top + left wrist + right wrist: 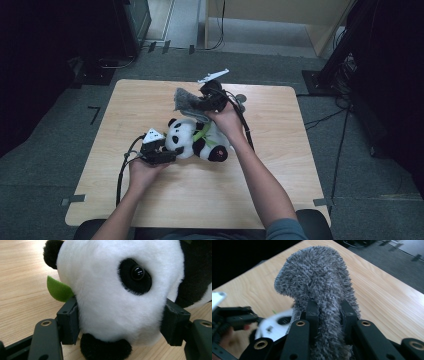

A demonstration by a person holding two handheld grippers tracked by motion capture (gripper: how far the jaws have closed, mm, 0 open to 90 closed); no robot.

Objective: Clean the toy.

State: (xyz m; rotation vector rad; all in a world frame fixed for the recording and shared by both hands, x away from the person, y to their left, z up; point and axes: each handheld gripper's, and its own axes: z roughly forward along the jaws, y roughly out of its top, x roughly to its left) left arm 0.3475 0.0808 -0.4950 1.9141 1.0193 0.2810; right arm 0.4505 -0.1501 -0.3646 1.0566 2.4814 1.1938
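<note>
On the left of the high view I have my left gripper (167,155) low over the wooden table (280,165), its jaws pressed against both sides of the toy panda's (192,140) white head. In the left gripper view the two black pads squeeze into the plush on either side of the panda (120,290), just below its black eye patch, and a green felt leaf (58,289) pokes out beside the left pad. The panda lies on its side near the middle of the table, head toward my left gripper, black legs toward the right.

Above and behind the panda, my right gripper (197,102) is raised off the table, jaws closed tight on a grey fuzzy cloth (185,100). In the right gripper view the grey cloth (319,282) is pinched between the two pads and bulges up beyond them in a rounded hump, with the table well below it. The cloth's lower edge hangs just over the panda's body; I cannot tell whether it touches
</note>
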